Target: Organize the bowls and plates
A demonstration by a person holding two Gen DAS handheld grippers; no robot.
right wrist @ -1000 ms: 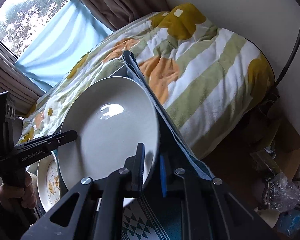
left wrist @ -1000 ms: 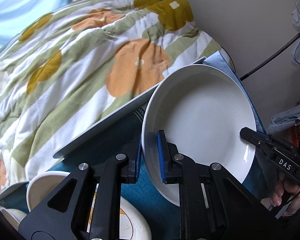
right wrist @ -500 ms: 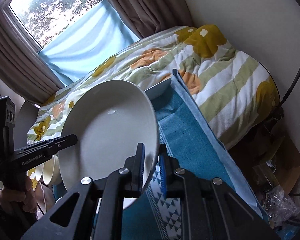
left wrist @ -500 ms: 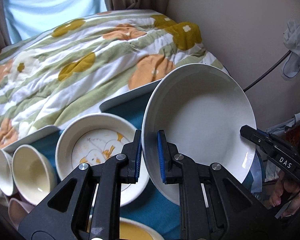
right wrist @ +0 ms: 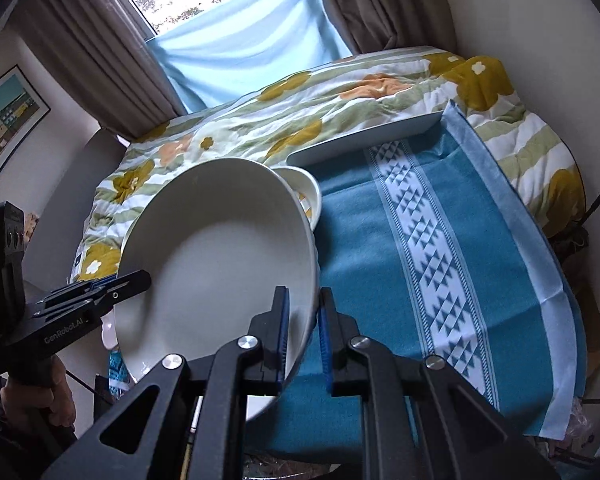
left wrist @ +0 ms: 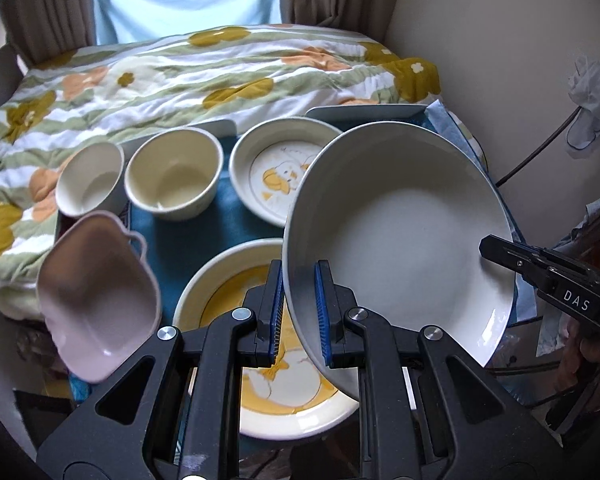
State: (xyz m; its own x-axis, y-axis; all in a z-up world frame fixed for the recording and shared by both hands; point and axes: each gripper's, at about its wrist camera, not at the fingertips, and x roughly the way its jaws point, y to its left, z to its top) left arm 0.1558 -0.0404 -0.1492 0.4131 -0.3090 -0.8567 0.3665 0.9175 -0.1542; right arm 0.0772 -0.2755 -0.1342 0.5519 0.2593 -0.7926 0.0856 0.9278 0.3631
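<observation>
Both grippers hold one large white plate (left wrist: 404, 236), tilted in the air above the table; it also shows in the right wrist view (right wrist: 216, 264). My left gripper (left wrist: 298, 314) is shut on its near-left rim. My right gripper (right wrist: 302, 342) is shut on its opposite rim and shows in the left wrist view (left wrist: 496, 252). Below lie a yellow-patterned plate (left wrist: 276, 396), a deep dish with a yellow picture (left wrist: 276, 172), two cream bowls (left wrist: 174, 174) (left wrist: 90, 180) and a pink shaped dish (left wrist: 100, 300).
A teal cloth with a white patterned band (right wrist: 428, 248) covers the table. A grey tray edge (right wrist: 364, 140) lies at its far side against a flowered quilt (left wrist: 204, 72). A wall and cable (left wrist: 540, 148) are to the right. Curtains hang behind.
Both grippers have swung with the white plate, tilting downward, so the table with its bowls and plates has come into view under the plate. Both grips are unchanged.
</observation>
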